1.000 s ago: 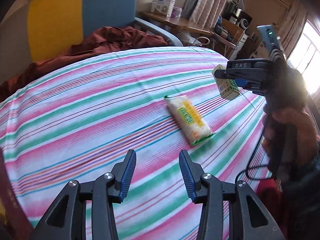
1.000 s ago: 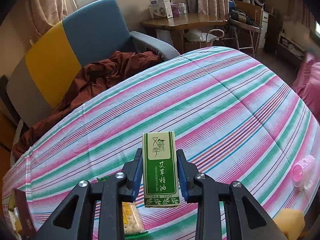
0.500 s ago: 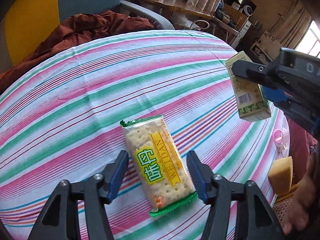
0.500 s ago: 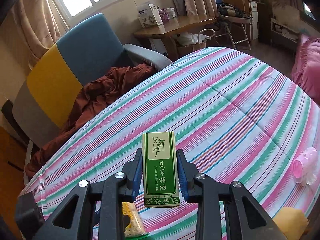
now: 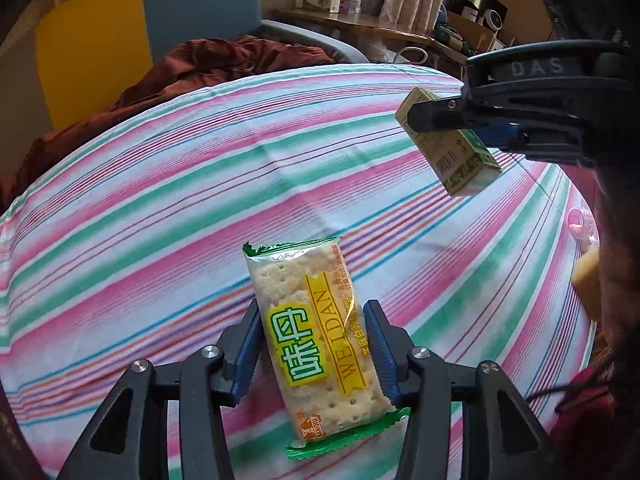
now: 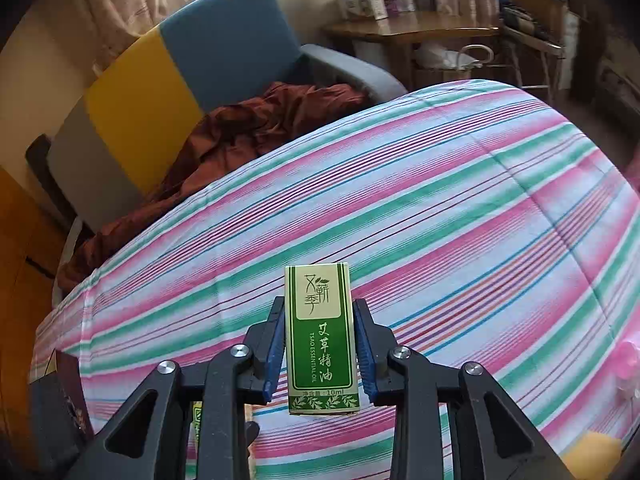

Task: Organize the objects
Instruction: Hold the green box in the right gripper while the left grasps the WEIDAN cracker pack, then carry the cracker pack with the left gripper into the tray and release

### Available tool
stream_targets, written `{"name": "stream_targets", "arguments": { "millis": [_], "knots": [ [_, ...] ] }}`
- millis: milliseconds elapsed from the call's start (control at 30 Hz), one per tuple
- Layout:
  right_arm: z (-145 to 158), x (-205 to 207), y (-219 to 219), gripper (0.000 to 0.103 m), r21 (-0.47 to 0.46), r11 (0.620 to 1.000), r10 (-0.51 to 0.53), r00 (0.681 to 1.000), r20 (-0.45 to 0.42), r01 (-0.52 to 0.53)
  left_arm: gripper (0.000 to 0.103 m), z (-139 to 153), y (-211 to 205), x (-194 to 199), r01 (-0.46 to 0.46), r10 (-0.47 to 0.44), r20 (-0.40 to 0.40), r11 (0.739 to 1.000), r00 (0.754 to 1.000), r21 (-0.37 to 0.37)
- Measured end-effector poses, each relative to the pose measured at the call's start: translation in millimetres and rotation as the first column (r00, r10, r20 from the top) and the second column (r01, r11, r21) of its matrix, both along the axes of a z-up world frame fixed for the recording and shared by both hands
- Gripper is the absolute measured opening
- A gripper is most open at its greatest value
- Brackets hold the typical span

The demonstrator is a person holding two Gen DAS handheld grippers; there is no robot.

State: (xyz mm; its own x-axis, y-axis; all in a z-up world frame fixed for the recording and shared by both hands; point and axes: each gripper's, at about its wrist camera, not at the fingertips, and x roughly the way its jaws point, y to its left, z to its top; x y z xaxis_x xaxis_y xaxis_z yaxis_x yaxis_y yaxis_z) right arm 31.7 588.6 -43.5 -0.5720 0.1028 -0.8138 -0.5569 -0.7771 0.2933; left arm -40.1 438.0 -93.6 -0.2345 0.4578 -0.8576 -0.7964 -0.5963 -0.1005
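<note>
A clear cracker pack [image 5: 296, 280] with yellow and green print sits lengthwise between the blue pads of my left gripper [image 5: 314, 344]. Its jaws are closing and both pads touch the pack's long sides over the striped bedspread [image 5: 160, 220]. My right gripper [image 6: 320, 344] is shut on a small green essential oil box [image 6: 320, 336], held upright above the bed. In the left wrist view the right gripper [image 5: 452, 120] hangs at the upper right with the box [image 5: 460, 160] tilted in it.
A pink hair roller [image 6: 628, 360] and a yellow sponge [image 6: 592, 452] lie near the bed's right edge. A yellow and blue armchair [image 6: 180, 60] with a brown cloth [image 6: 260, 120] stands behind the bed. Beyond it is a wooden table [image 6: 420, 28]. A dark object [image 6: 68, 384] sits at the left edge.
My left gripper spread wide, came down over the cracker pack and closed around it. The right gripper kept the green box and shifted a little.
</note>
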Motion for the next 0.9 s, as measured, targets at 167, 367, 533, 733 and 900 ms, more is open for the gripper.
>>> {"name": "stream_targets", "arguments": {
  "millis": [167, 367, 533, 733, 900],
  "knots": [
    [-12, -29, -50, 0.032, 0.000, 0.969, 0.248, 0.969, 0.018, -0.248, 0.050, 2, -67, 17, -0.052, 0.052, -0.044, 0.999, 0.998, 0.002],
    [-37, -45, -98, 0.032, 0.019, 0.913, 0.403, 0.910, 0.098, -0.407, 0.049, 3, -127, 38, -0.111, 0.113, -0.068, 0.993, 0.991, 0.038],
    [-46, -49, -106, 0.032, 0.036, 0.908, 0.410, 0.903, 0.130, -0.418, 0.049, 2, -136, 47, -0.099, 0.105, -0.096, 0.993, 0.990, 0.066],
    [-47, -52, -113, 0.032, 0.064, 0.906, 0.405, 0.902, 0.149, -0.417, 0.050, 0, -142, 56, -0.088, 0.102, -0.126, 0.990, 0.987, 0.109],
    [-52, -56, -118, 0.032, 0.085, 0.892, 0.423, 0.887, 0.185, -0.444, 0.050, -4, -141, 57, -0.083, 0.100, -0.158, 0.990, 0.982, 0.116]
  ]
}}
